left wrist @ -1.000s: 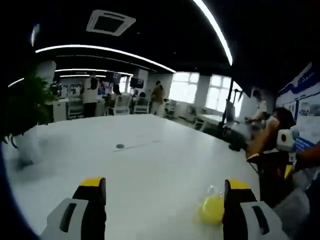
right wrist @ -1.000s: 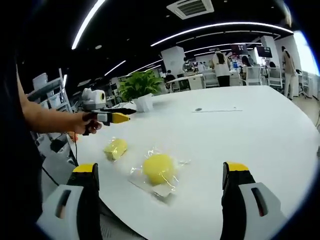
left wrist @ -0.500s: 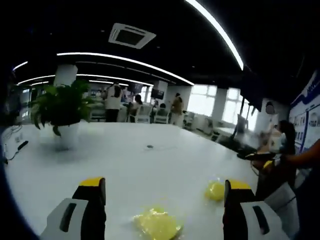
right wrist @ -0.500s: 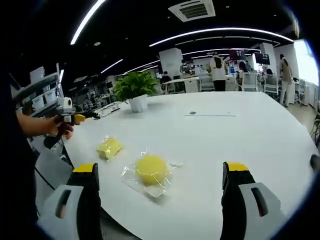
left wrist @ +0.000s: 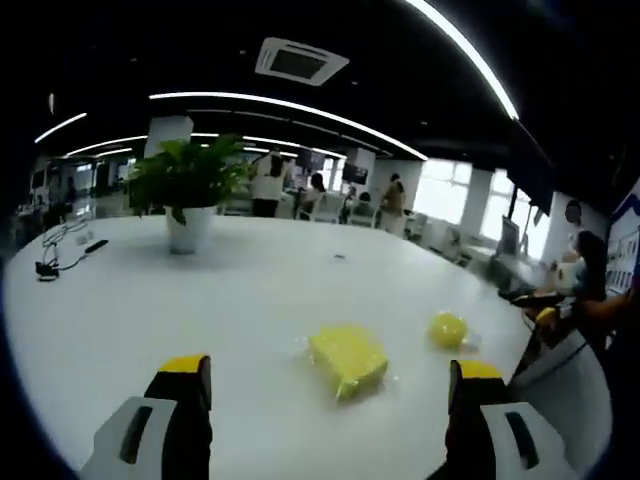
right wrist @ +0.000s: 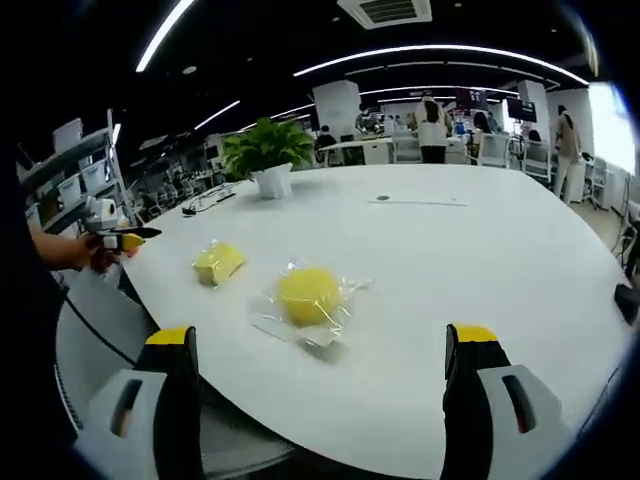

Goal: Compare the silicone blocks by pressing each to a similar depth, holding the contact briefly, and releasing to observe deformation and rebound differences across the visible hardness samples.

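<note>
Two yellow silicone samples in clear wrappers lie on the big white table [left wrist: 200,310]. The flat rectangular block [left wrist: 347,358] sits ahead of my open left gripper [left wrist: 325,420], a little beyond its jaws; it lies further left in the right gripper view [right wrist: 217,262]. The round ball-shaped block [right wrist: 308,295] rests ahead of my open right gripper [right wrist: 320,415], and shows smaller in the left gripper view [left wrist: 447,328]. Nothing is between either pair of jaws. In the right gripper view the left gripper [right wrist: 118,240] is held in a hand at the table's left edge. In the left gripper view the right gripper [left wrist: 540,305] hovers at the table's right edge.
A potted green plant [left wrist: 190,190] in a white pot stands at the far side of the table [right wrist: 265,160]. Cables [left wrist: 60,250] lie near the left rim. People and desks fill the office behind. The table's curved near edge [right wrist: 330,425] lies just before my right jaws.
The left gripper view swung left, bringing the plant and rectangular block in front of the jaws. In the right gripper view the ball came slightly nearer, and the left hand drew back leftward.
</note>
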Demonstrator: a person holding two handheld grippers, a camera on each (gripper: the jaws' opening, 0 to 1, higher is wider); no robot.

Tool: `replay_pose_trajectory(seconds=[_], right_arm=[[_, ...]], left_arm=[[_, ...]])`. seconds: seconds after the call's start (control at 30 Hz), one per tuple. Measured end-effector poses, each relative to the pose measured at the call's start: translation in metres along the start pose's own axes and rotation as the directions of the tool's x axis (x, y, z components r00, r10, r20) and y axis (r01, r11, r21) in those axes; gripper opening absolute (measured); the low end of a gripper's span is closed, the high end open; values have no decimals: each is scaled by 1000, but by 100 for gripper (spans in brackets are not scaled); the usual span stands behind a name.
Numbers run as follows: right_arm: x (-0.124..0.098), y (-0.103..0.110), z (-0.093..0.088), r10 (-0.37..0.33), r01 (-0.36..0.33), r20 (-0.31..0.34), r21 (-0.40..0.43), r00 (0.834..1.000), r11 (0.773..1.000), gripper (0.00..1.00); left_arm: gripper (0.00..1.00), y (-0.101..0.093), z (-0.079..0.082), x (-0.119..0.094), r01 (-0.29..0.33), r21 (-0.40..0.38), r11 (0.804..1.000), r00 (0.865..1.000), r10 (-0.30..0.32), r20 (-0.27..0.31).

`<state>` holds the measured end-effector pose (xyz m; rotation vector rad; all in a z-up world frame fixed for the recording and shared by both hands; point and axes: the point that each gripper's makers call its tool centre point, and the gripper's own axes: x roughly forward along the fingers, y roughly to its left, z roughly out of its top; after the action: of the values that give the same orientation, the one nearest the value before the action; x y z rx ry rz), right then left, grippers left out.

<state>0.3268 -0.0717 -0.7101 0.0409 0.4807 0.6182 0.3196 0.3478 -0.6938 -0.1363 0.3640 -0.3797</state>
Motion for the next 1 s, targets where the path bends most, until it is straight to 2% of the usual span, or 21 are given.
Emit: replay_pose_trajectory(seconds=[0.13, 0.27, 0.47, 0.63, 0.8, 1.0], right_arm=[[3, 1, -2, -21, 21, -4, -32, 1000, 999, 96], [6, 2, 7, -16, 16, 23, -25, 1000, 1000, 96], [8, 8, 7, -11, 11, 23, -17, 1000, 1000, 96], [10, 12, 6, -1, 1, 23, -20, 1000, 1000, 96], [10, 14, 4, 8, -7, 18, -29, 1000, 1000, 96], [0, 11, 3, -11, 11, 31, 3, 999, 1000, 96]], left_arm=[[100, 1, -7, -5, -1, 27, 1000, 1000, 1, -2], [100, 0, -8, -4, 36, 12, 999, 999, -36, -13], [100, -7, 3, -3, 66, 8, 998, 998, -66, 10], [100, -7, 12, -9, 53, 20, 998, 998, -53, 42], [100, 0, 12, -14, 25, 0, 1000, 998, -25, 58], [100, -6, 11, -17, 35, 1, 999, 998, -35, 45]])
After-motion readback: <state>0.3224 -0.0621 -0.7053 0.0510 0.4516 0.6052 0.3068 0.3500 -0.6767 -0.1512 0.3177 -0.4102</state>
